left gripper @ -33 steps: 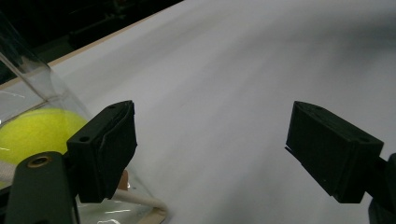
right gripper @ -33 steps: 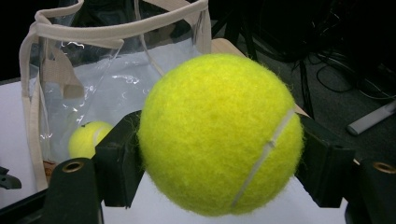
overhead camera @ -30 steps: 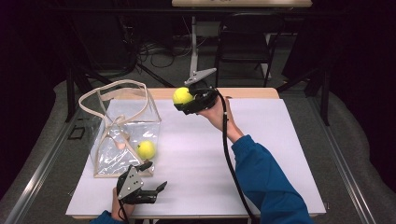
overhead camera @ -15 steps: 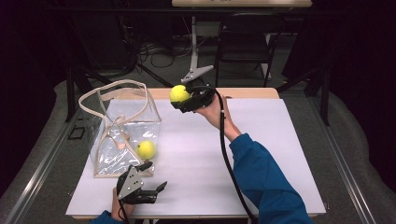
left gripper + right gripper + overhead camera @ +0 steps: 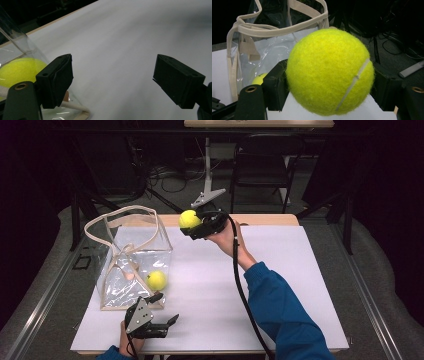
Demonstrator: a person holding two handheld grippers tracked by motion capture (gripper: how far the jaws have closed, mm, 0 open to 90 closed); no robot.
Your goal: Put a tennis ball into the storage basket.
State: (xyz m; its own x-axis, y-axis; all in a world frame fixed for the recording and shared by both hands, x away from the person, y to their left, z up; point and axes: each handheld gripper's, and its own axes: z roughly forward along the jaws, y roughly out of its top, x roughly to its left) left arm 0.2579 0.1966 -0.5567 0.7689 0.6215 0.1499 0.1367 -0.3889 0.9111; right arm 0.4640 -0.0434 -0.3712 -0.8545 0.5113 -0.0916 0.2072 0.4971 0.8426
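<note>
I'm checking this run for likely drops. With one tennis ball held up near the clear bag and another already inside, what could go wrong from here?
1. The held tennis ball is pinched only at its sides by the right gripper, in the air; it could slip and roll off the table.
2. The clear bag has floppy handles across its opening; the ball may catch on them or tip the bag.
3. The left gripper is open beside the bag, not steadying it.
</note>
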